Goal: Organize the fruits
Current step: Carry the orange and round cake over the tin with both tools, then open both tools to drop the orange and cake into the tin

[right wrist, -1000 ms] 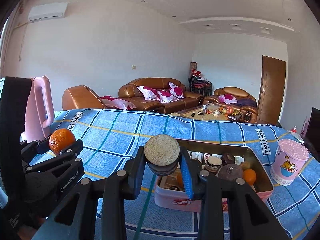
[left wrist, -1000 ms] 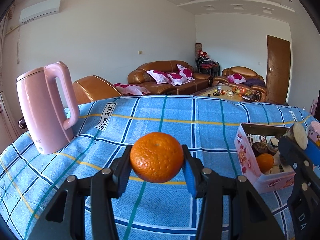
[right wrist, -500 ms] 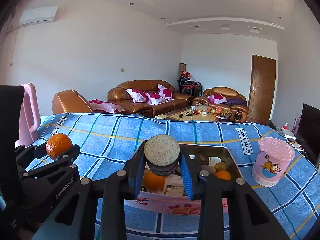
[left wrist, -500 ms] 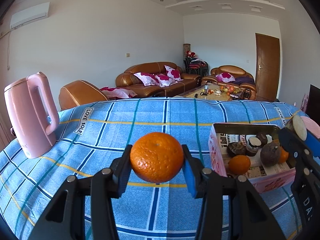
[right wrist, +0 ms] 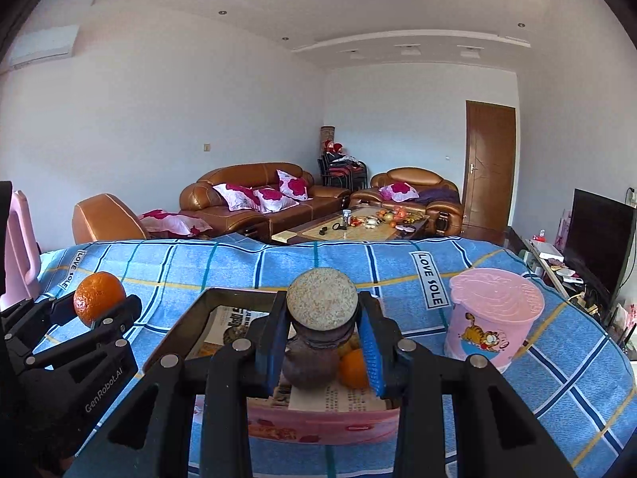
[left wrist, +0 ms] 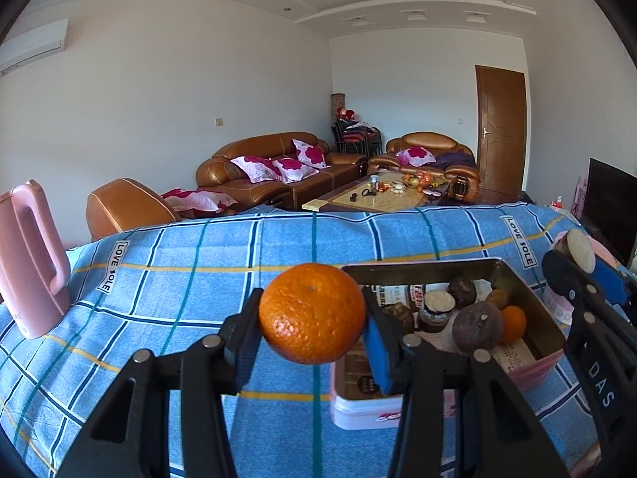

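An orange [left wrist: 312,312], round, glossy and dimpled, hangs in the air above the blue checked tablecloth [left wrist: 167,279], just left of the pink tin [left wrist: 529,364]. A cut fruit [right wrist: 321,306] with a dark brownish rind and a pale speckled flat face turned toward the camera hangs over the tin. Inside the tin, toward its right side, lie a wrinkled dark purple fruit [left wrist: 477,326], a small orange [left wrist: 514,322] touching it, and another halved dark fruit [left wrist: 437,307].
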Demonstrator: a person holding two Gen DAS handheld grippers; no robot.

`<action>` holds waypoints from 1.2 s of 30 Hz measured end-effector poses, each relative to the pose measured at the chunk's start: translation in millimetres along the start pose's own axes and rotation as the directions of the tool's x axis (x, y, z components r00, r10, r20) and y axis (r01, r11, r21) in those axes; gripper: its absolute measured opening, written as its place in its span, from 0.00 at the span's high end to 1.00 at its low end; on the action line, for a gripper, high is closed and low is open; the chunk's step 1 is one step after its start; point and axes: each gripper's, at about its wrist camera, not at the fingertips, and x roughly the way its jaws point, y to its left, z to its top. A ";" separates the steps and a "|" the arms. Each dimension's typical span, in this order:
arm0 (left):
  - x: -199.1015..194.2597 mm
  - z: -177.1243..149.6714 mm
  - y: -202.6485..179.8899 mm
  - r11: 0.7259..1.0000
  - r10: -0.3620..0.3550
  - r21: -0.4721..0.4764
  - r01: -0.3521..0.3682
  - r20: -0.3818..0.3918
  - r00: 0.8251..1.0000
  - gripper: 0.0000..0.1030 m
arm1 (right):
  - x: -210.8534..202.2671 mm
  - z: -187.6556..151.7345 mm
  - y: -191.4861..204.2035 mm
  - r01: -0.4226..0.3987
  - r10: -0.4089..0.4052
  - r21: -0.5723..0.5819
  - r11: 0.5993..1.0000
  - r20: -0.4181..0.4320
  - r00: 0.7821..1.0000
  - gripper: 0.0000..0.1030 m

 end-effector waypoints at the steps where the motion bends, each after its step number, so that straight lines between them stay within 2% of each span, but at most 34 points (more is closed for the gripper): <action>1: 1.2 1.2 -4.2 1.000 -0.009 0.002 0.009 -0.001 1.000 0.53 | 2.0 0.7 -4.6 0.012 -0.012 0.005 1.000 -0.002 1.000 0.65; 10: 21.3 7.6 -42.9 0.996 -0.093 0.008 0.093 -0.043 0.995 0.53 | 25.2 4.3 -35.4 0.094 -0.093 0.030 0.995 -0.039 0.995 0.65; 17: 44.4 6.4 -48.7 0.992 -0.127 -0.016 0.126 -0.115 0.985 0.53 | 49.6 6.2 -37.5 0.088 -0.087 0.004 0.996 -0.088 0.992 0.65; 23: 58.6 6.1 -49.8 0.987 -0.158 -0.035 0.154 -0.166 0.974 0.53 | 67.4 8.2 -30.6 0.041 -0.044 -0.033 0.999 -0.122 0.992 0.65; 28: 66.9 5.0 -47.9 0.986 -0.166 -0.057 0.157 -0.203 0.965 0.53 | 80.6 7.3 -24.7 -0.044 0.036 -0.045 0.998 -0.172 0.984 0.65; 31: 71.0 3.6 -43.5 0.984 -0.173 -0.083 0.159 -0.223 0.959 0.53 | 88.4 6.4 -26.6 -0.103 0.096 -0.025 0.994 -0.212 0.973 0.65; 36: 65.3 2.1 -40.1 0.985 -0.162 -0.100 0.144 -0.204 0.965 0.48 | 89.4 4.0 -27.8 -0.183 0.180 0.009 0.983 -0.231 0.956 0.65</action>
